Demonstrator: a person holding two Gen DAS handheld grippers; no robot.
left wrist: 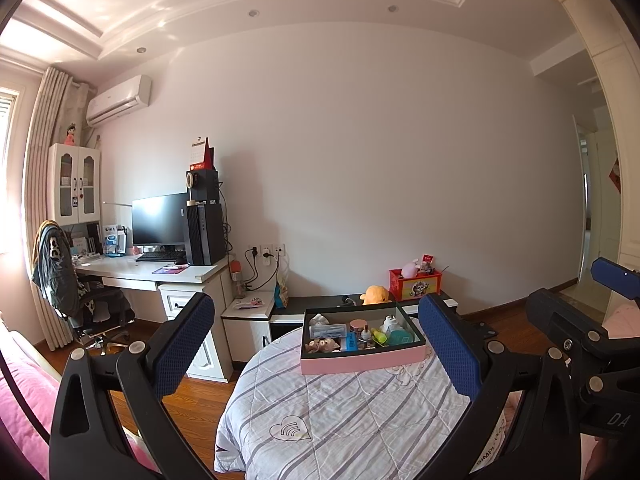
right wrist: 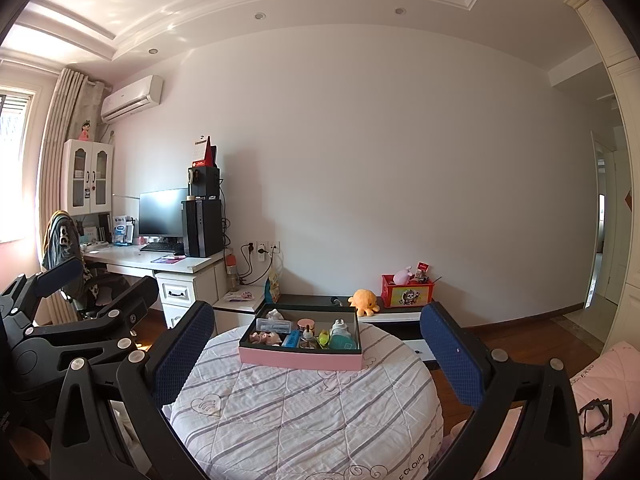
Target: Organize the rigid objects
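Observation:
A pink box (left wrist: pixel 362 361) with a dark inside sits on a round table with a striped quilted cover (left wrist: pixel 340 412). It holds several small items: a clear case (left wrist: pixel 327 331), a pink round compact (left wrist: pixel 359 325), a teal bottle (left wrist: pixel 400 337), a blue pack and a small figure. It also shows in the right wrist view (right wrist: pixel 300 358). My left gripper (left wrist: pixel 320 344) is open and empty, held back from the box. My right gripper (right wrist: pixel 316 352) is open and empty, also back from it. Each gripper shows at the edge of the other's view.
A low dark shelf (left wrist: pixel 320 302) behind the table carries an orange plush (left wrist: pixel 375 294) and a red box (left wrist: pixel 415 285). A white desk (left wrist: pixel 160 270) with monitor and computer tower stands at left, with a chair. A pink bed (right wrist: pixel 608 392) lies at right.

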